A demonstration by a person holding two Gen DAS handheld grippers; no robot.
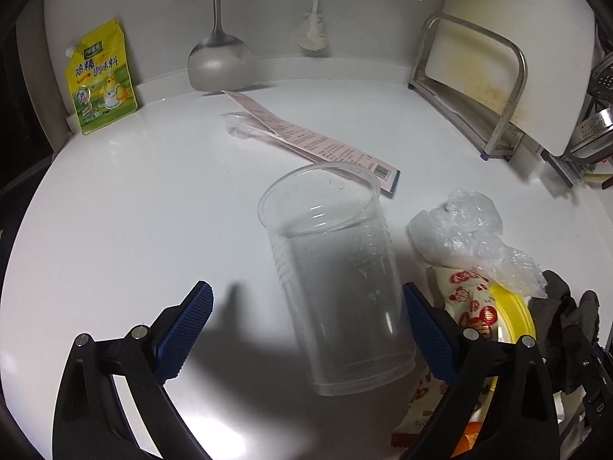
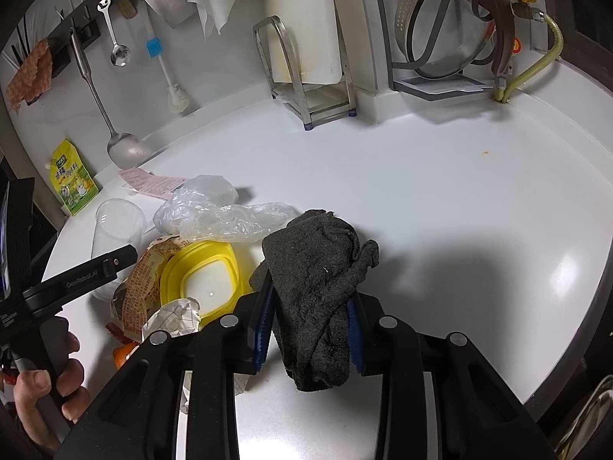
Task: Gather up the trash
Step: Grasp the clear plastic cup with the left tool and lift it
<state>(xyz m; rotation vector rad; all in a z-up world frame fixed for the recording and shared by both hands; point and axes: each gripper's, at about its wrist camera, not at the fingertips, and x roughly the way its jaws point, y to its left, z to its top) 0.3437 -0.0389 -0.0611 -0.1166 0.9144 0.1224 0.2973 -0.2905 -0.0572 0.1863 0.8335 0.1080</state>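
White kitchen counter (image 2: 440,191), trash heaped at its near left, both claws at work.

Nearest, the right gripper (image 2: 312,329) is clamped on a dark grey rag (image 2: 318,280). The left gripper (image 1: 306,329) stands spread wide around a clear plastic cup (image 1: 333,268), its right pad touching the wall. Just beside lie a yellow lid (image 2: 199,268), printed wrapper (image 2: 141,280) and crumpled plastic bag (image 2: 214,211); farther back a pink receipt (image 1: 306,138), then a yellow seasoning pouch (image 1: 101,76) against the counter's back edge.

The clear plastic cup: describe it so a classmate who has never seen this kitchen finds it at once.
On the white countertop, look between the left gripper's open blue pads. The clear plastic cup stands there, left of the crumpled plastic bag. It alone is rigid, see-through and cylindrical.
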